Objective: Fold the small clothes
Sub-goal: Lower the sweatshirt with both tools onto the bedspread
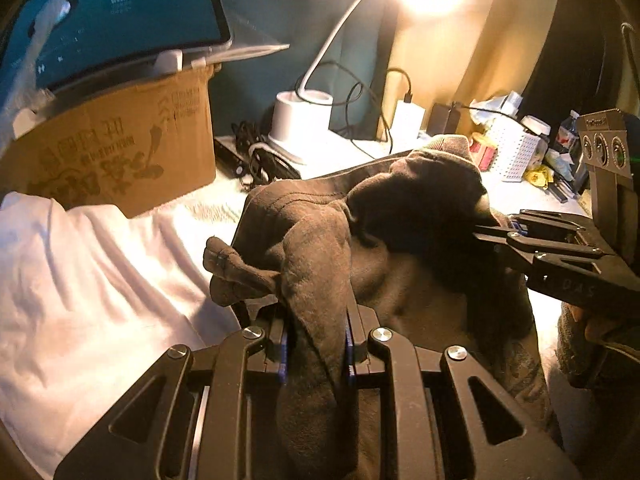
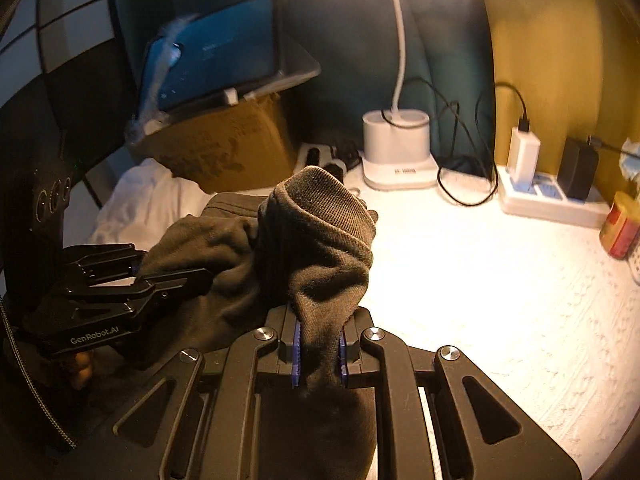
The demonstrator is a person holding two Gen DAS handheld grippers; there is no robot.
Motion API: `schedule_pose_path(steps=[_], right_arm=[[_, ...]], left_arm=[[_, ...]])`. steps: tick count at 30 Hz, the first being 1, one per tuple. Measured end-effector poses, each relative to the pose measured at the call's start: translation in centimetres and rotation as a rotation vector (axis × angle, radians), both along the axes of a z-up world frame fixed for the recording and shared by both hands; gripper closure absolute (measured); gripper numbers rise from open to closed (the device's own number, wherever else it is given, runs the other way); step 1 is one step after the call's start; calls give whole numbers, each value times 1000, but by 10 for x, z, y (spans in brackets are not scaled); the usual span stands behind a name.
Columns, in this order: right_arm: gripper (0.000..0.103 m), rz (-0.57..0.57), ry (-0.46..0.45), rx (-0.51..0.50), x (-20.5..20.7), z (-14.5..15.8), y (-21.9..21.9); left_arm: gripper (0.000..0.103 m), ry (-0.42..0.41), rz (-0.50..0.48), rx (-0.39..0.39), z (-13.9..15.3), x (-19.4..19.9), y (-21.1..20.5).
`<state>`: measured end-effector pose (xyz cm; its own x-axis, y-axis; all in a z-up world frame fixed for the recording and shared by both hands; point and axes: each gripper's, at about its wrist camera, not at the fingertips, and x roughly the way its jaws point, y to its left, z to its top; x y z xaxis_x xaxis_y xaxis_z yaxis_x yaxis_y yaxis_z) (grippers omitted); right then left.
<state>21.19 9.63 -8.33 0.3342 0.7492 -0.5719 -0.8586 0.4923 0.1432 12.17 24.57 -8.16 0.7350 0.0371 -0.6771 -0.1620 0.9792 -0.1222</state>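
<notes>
While it is bunched and raised above the bench (image 2: pixel 500 280), the dark brown garment (image 1: pixel 316 240) is held at two places at once. One gathered fold is clamped in the narrow jaws of the left gripper (image 1: pixel 316 344), the cloth running down between the blue pads (image 1: pixel 285 350). Another part, with a ribbed cuff (image 2: pixel 332 204) standing up above it, is pinched in the narrow jaws of the right gripper (image 2: pixel 319 346). Each gripper is seen in the other's view, at the far side of the garment, with its tips buried in the cloth. Part of a hand (image 1: pixel 592 324) is seen under the right gripper in the left wrist view.

A white cloth (image 1: pixel 80 280) is spread on the bench just beside the garment. Behind it a cardboard box (image 1: pixel 120 148) is set, and a tablet (image 1: pixel 116 12) with a lit screen is propped on top of it. Further back, a white desk lamp (image 2: pixel 396 140) is lit, and black cables (image 2: pixel 460 184) are trailed around its base. A power strip (image 2: pixel 552 200) with chargers plugged in is placed against the yellow wall. A white perforated basket (image 1: pixel 516 152) and small clutter are seen at the bench's far edge.
</notes>
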Motion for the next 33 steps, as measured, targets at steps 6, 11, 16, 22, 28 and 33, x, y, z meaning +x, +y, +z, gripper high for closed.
schedule_pose_path(steps=[6, 11, 16, 22, 28, 33], right_arm=[[88, -25, 74, -26, 21, -18, 6], [82, -40, 155, -56, 37, -36, 12], [70, -48, 212, -44, 53, -43, 14], [65, -51, 202, -42, 61, -40, 18], [52, -112, 145, -42, 71, -37, 16], [49, -195, 106, -60, 78, -36, 11]], left_arm=[[84, 57, 2, -24, -9, 12, 7], [83, 111, 23, -32, -17, 23, 10], [82, 145, 35, -37, -22, 31, 14], [80, 161, 46, -16, -23, 41, 17], [78, 172, 67, -12, -25, 48, 24], [77, 158, 84, 36, -23, 54, 26]])
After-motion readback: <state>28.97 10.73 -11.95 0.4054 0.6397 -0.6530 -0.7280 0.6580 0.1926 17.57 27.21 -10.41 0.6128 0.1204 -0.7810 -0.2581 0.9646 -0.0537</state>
